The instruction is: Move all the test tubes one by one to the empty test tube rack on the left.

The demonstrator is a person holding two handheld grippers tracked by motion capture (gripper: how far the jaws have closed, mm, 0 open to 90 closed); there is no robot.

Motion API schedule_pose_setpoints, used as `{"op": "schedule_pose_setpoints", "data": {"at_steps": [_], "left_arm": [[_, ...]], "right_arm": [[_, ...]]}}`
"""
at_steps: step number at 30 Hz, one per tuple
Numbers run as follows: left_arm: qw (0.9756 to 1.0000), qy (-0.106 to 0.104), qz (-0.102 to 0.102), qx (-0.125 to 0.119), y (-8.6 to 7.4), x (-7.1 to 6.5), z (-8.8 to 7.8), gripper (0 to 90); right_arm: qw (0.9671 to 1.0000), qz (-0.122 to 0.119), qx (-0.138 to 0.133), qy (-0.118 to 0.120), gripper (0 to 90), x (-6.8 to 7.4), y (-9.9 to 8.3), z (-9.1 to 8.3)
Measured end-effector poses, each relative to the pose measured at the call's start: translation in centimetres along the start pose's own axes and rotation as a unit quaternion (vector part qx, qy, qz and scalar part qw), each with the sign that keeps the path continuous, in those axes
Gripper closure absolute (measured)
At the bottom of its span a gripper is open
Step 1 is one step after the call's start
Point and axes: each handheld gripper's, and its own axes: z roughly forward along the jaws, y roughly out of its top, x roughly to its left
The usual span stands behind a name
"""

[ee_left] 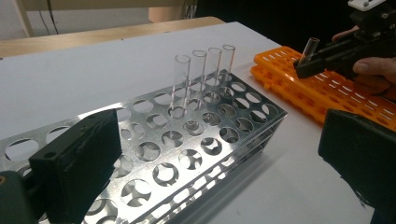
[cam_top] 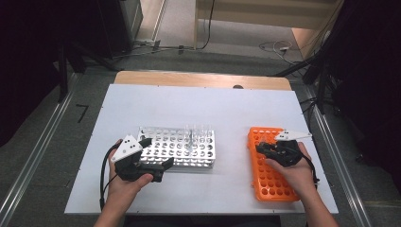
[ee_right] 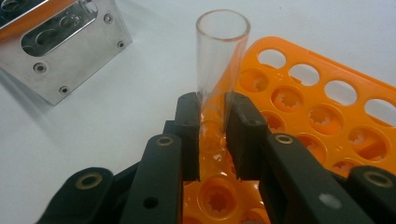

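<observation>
My right gripper [ee_right: 212, 107] is shut on a clear glass test tube [ee_right: 222, 56] and holds it upright over a hole near the far left corner of the orange plastic rack [ee_right: 327, 102]. From above, that gripper [cam_top: 261, 148] sits over the orange rack [cam_top: 272, 177] at the right of the table. The left gripper view shows the held tube [ee_left: 310, 46] in the right gripper [ee_left: 303, 65]. My left gripper [cam_top: 158, 152] stands open at the near left end of the metal rack [cam_top: 182, 147]. Several empty tubes [ee_left: 201, 77] stand in a row in that metal rack [ee_left: 187, 158].
A white board [cam_top: 198, 104] covers the wooden table and carries both racks. A strip of bare board separates the racks. Metal rails run along the floor on both sides, and cables lie beyond the far edge.
</observation>
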Motion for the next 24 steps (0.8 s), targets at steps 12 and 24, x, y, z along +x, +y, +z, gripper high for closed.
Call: {"op": "schedule_pose_setpoints", "data": {"at_steps": [12,24], "left_arm": [[1.0000,-0.002,-0.002,-0.003,0.1,-0.1,0.0,0.0],[1.0000,-0.007,0.003,-0.005,0.3,-0.6,0.1,0.0]], "right_arm": [[0.9995,0.005,-0.031,-0.002,73.7,0.0,0.2,-0.9],[0.9975,0.006,-0.069,0.012,73.7,0.6,0.9,-3.3]]}}
